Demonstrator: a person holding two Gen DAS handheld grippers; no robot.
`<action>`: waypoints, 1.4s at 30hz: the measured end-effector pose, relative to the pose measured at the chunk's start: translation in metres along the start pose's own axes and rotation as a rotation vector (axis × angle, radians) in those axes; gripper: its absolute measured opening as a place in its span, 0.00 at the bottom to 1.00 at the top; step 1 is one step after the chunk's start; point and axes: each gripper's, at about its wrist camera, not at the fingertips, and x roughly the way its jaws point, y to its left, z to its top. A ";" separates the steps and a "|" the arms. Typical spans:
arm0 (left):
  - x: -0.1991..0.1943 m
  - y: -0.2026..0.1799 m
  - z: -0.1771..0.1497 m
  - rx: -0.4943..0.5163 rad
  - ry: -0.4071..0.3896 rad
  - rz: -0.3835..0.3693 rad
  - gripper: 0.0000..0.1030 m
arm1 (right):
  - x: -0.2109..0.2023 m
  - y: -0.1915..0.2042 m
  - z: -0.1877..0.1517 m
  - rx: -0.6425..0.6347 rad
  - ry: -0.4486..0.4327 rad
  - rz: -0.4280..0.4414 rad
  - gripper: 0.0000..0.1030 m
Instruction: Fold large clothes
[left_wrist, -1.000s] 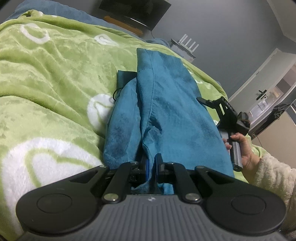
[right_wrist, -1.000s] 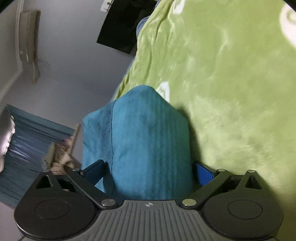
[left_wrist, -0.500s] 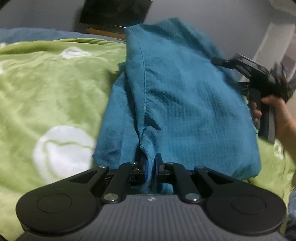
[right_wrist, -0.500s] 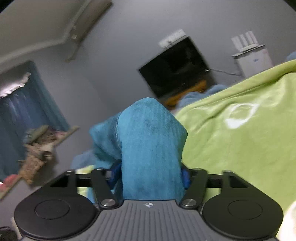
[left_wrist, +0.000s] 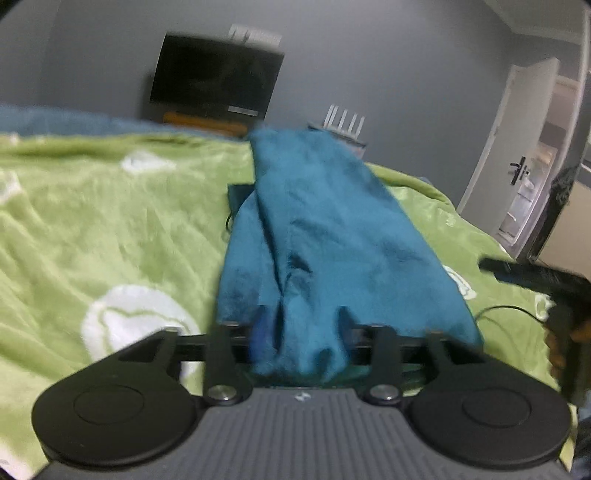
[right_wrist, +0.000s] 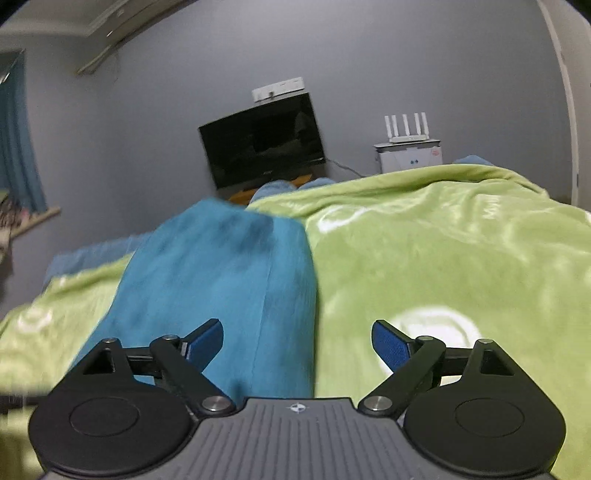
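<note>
1. Teal garment — lay folded lengthwise on the green blanket, running away from the left wrist camera toward the far edge of the bed; its near end bunched between the fingers of the left gripper. The view was blurred.
2. Left gripper — fingers stood apart, with the garment's near edge heaped between them; no clamping contact could be made out through the blur.
3. Right gripper — blue-padded fingers spread wide, holding nothing. The left pad hung over the garment, the right pad over bare blanket; the garment's right edge ran between them.
4. Right gripper, as seen from the left wrist camera — a dark shape at the far right edge, beside the garment and apart from it.
5. Blanket — green plush with white heart-and-ring motifs, covering the bed.
6. Television — dark screen against the grey wall beyond the bed.
7. Router — white, with upright antennas, on a white box to the right of the television.
8. Door — white, at the right of the left wrist view.
</note>
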 end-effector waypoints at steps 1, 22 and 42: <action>-0.007 -0.008 -0.003 0.022 -0.010 0.012 0.74 | -0.010 0.008 -0.008 -0.025 0.009 0.006 0.89; 0.007 -0.081 -0.079 0.227 0.225 0.195 0.96 | -0.068 0.074 -0.142 -0.218 0.195 -0.049 0.97; 0.008 -0.081 -0.077 0.216 0.228 0.192 0.96 | -0.060 0.069 -0.138 -0.212 0.201 -0.044 0.98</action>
